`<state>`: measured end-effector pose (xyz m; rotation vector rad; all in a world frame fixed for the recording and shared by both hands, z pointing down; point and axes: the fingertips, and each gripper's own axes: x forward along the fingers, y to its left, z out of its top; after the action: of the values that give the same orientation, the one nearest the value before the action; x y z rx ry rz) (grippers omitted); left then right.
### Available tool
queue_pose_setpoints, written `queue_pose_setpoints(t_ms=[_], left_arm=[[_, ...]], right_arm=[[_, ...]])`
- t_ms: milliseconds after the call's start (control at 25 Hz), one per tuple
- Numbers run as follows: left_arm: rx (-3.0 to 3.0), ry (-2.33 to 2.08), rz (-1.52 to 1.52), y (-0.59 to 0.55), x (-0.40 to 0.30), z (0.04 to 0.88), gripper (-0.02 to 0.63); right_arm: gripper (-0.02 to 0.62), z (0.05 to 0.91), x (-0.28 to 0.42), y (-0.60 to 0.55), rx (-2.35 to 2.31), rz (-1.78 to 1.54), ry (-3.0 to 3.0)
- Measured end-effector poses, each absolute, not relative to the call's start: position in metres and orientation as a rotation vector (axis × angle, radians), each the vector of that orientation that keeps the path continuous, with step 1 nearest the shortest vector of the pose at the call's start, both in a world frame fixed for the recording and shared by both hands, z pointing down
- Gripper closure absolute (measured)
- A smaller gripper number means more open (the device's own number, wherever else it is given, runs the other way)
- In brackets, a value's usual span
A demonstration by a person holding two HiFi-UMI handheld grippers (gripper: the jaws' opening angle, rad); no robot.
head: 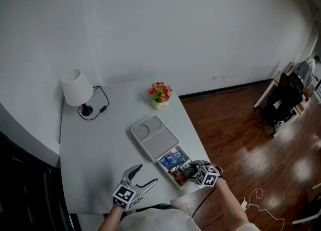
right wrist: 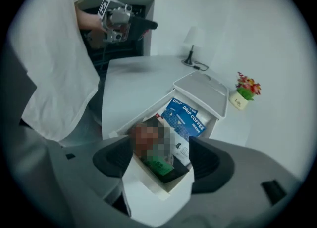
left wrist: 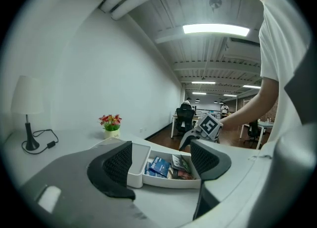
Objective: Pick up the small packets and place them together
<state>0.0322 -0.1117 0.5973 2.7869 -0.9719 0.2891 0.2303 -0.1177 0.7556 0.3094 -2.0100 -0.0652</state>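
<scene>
Small packets [head: 174,161]: in the head view, bunched in the open compartment at the near end of the white box [head: 155,137], blue ones towards the middle of the box, darker ones at its near end.
Right gripper [head: 188,168]: over that near end, jaws apart, pointing left across the compartment.
Left gripper [head: 147,174]: over bare table [head: 95,150] just left of the box, jaws spread, holding nothing.
Nearer hand: the right, by a clear margin.
Room, head view: lamp [head: 77,89] and flower pot [head: 160,95] at the far side of the table, white wall behind, wood floor to the right.

Left gripper view, tool: both jaws wide apart with only air between them; the box stands beyond them, apart from the pads.
Left gripper view, packets: blue packets [left wrist: 159,166] lean against one another inside the box, with the right gripper just behind.

Right gripper view, tool: jaws open and straddling the near end of the compartment, closed on nothing.
Right gripper view, target: a dark packet [right wrist: 159,165] with a green patch sits directly between the jaws, while the blue packets lie just beyond.
Long axis: the dark packet seems to run away from the camera, so the jaws would likely close across its short side.
Surface: smooth, pale and uncluttered.
</scene>
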Motion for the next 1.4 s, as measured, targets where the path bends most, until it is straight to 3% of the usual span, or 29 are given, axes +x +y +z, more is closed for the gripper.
queue_pose_setpoints(t_ms=[200,280,400,480,520,680,1400], left_arm=[[2.790,-0.986,0.319,-0.104,0.035,0.594,0.249],[2.784,-1.006,0.325,-0.102,0.033,0.594,0.248],[2.771,-1.038,0.326,-0.101,0.029,0.592,0.249],[2.771,-1.051,0.345,-0.101,0.027,0.591,0.248],[2.772,-1.057,0.352,-0.100,0.027,0.592,0.249],[2.757,-1.076,0.330,-0.101,0.022,0.591,0.249],[2.726,-1.137,0.251,-0.121,-0.001,0.586,0.249]], right_arm=[[0.249,0.781,0.240,-0.118,-0.016,-0.183,-1.777],[0.311,0.788,0.244,-0.115,-0.106,-0.212,-1.714],[0.315,0.797,0.247,-0.113,-0.188,-0.211,-1.671],[0.397,0.801,0.249,-0.113,-0.218,-0.213,-1.648],[0.399,0.801,0.249,-0.114,-0.225,-0.223,-1.641],[0.592,0.796,0.246,-0.120,-0.261,-0.283,-1.615],[0.592,0.703,0.198,-0.143,-0.339,-0.488,-1.637]])
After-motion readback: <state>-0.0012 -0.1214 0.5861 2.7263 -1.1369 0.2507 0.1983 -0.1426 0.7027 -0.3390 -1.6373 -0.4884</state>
